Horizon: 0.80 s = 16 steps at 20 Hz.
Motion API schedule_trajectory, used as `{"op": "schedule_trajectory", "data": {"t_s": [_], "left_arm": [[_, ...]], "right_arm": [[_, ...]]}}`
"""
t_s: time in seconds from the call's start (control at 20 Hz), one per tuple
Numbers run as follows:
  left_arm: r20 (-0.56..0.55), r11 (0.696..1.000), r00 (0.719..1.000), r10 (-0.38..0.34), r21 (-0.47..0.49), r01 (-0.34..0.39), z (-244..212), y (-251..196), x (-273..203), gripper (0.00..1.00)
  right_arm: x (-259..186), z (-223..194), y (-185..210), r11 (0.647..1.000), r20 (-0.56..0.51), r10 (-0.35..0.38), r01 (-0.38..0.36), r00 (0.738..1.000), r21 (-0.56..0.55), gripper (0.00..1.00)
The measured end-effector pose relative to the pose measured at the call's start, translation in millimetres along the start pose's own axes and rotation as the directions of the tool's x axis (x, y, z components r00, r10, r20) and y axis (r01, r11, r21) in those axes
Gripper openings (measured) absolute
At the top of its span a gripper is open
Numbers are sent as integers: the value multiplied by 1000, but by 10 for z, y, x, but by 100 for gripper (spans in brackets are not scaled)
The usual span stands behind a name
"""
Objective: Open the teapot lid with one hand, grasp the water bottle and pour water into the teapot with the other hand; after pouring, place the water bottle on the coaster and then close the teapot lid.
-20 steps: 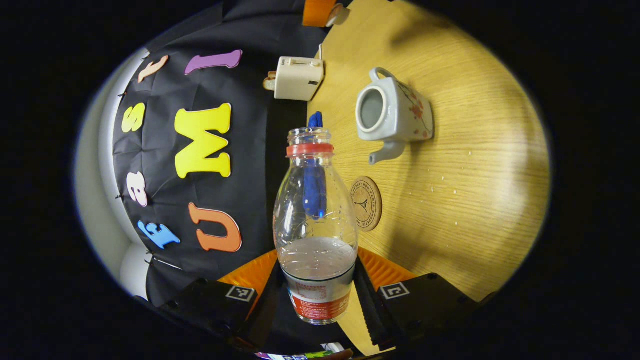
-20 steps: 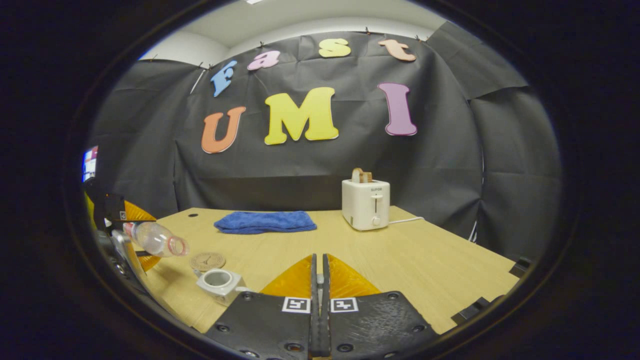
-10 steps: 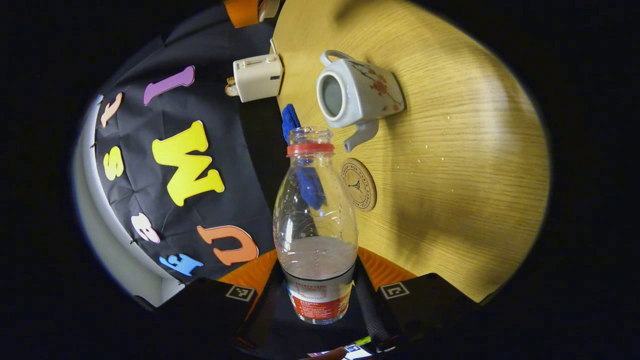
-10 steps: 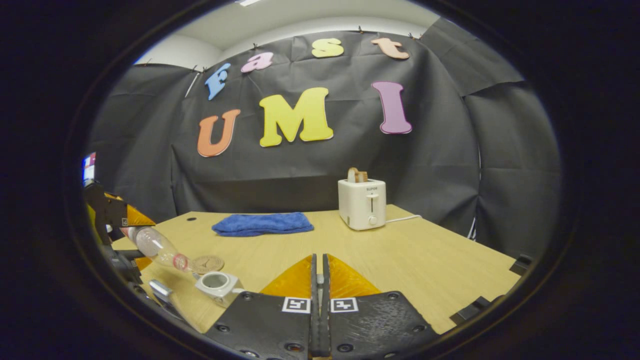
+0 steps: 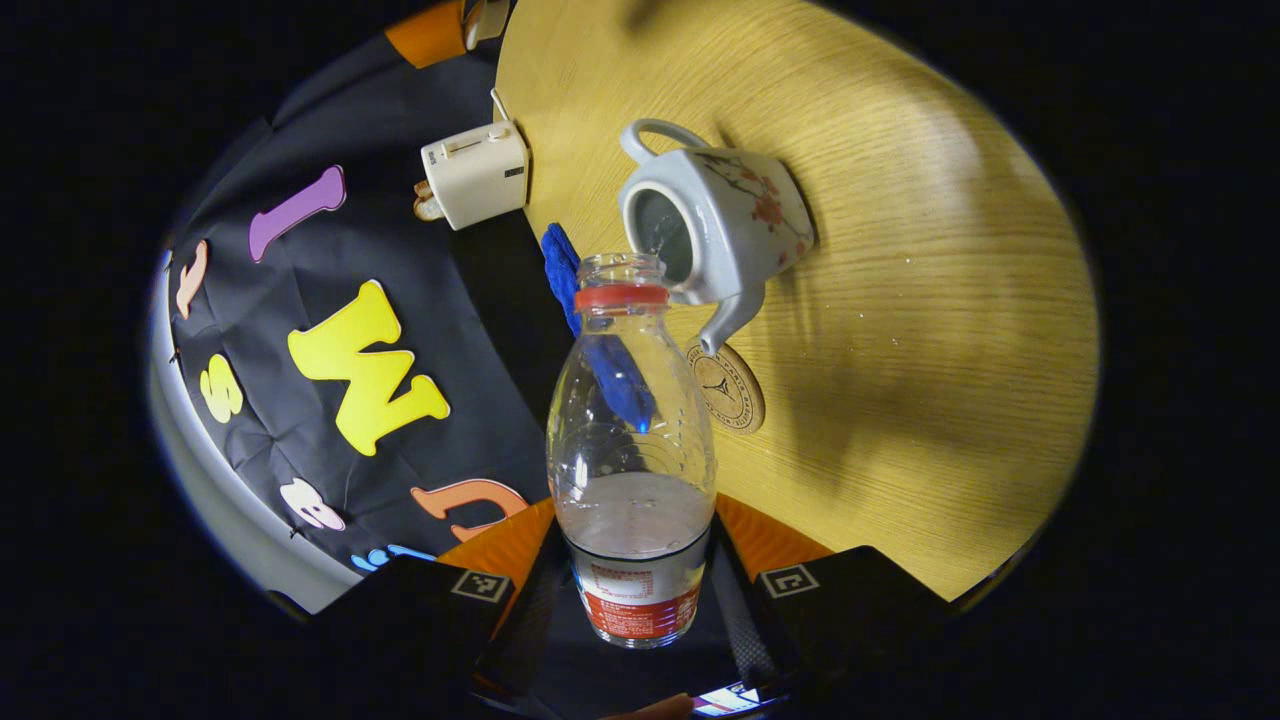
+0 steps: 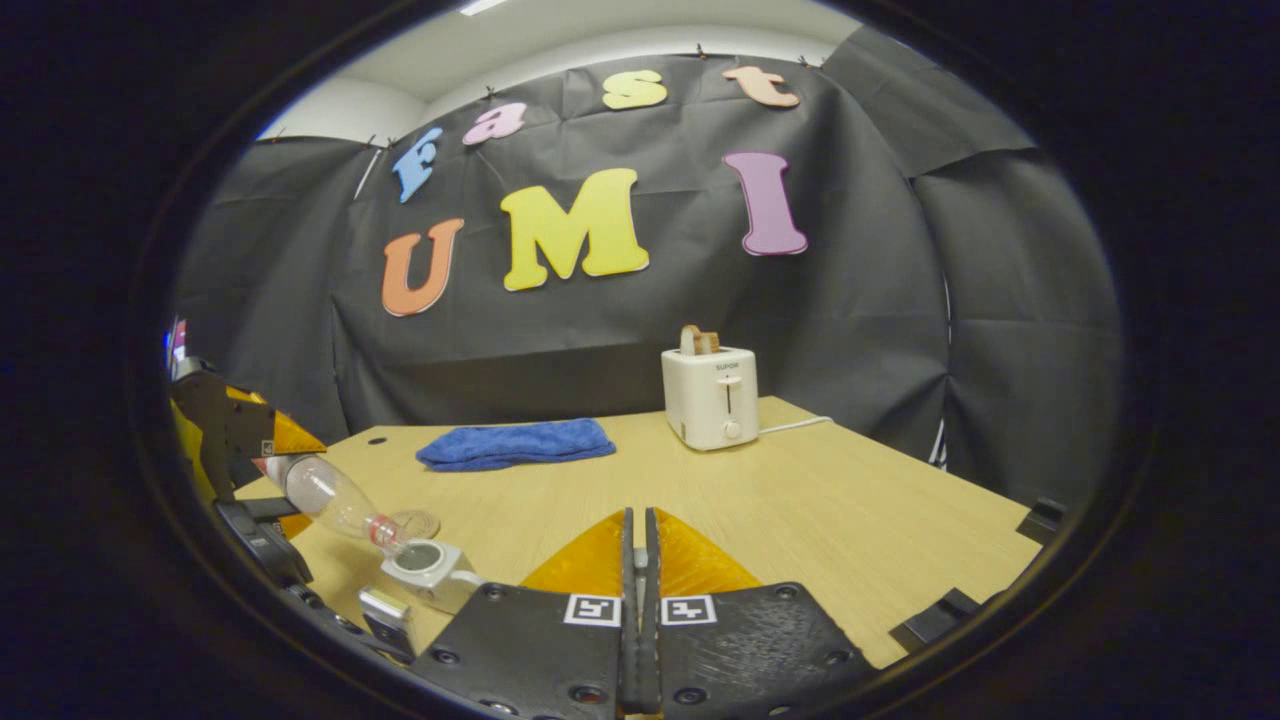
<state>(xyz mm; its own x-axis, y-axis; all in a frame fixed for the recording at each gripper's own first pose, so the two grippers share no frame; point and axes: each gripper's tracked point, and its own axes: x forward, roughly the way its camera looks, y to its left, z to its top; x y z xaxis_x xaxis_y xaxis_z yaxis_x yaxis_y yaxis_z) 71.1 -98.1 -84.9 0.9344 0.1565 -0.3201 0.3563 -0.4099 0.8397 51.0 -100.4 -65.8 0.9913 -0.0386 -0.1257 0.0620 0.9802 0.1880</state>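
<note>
My left gripper (image 5: 635,540) is shut on the lower body of a clear water bottle (image 5: 630,440) with a red neck ring and no cap. The bottle is tipped mouth-down, its mouth at the open top of the white flowered teapot (image 5: 720,225), where a little water glints. A round cork coaster (image 5: 728,388) lies beside the spout. In the right gripper view, the left gripper (image 6: 280,480) holds the tilted bottle (image 6: 335,503) over the teapot (image 6: 425,572), with the coaster (image 6: 415,520) behind. My right gripper (image 6: 636,560) hangs above the table, fingers pressed together.
On the wooden table (image 6: 800,500), a white toaster (image 6: 710,398) with a slice in it stands at the back, its cord trailing right. A folded blue towel (image 6: 515,445) lies to its left. Small droplets dot the table (image 5: 900,300) near the teapot.
The left gripper tipped the bottle further and brought its mouth down to the teapot's opening. The right gripper stayed shut and drifted only slightly.
</note>
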Motion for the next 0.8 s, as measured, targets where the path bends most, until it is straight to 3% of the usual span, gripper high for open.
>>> {"op": "schedule_trajectory", "data": {"t_s": [0.8], "left_arm": [[-57,991,998,17,135,-9,-97,197,-87,76]], "right_arm": [[0,7,39,1000,-7,23,-23,1000,6,0]]}}
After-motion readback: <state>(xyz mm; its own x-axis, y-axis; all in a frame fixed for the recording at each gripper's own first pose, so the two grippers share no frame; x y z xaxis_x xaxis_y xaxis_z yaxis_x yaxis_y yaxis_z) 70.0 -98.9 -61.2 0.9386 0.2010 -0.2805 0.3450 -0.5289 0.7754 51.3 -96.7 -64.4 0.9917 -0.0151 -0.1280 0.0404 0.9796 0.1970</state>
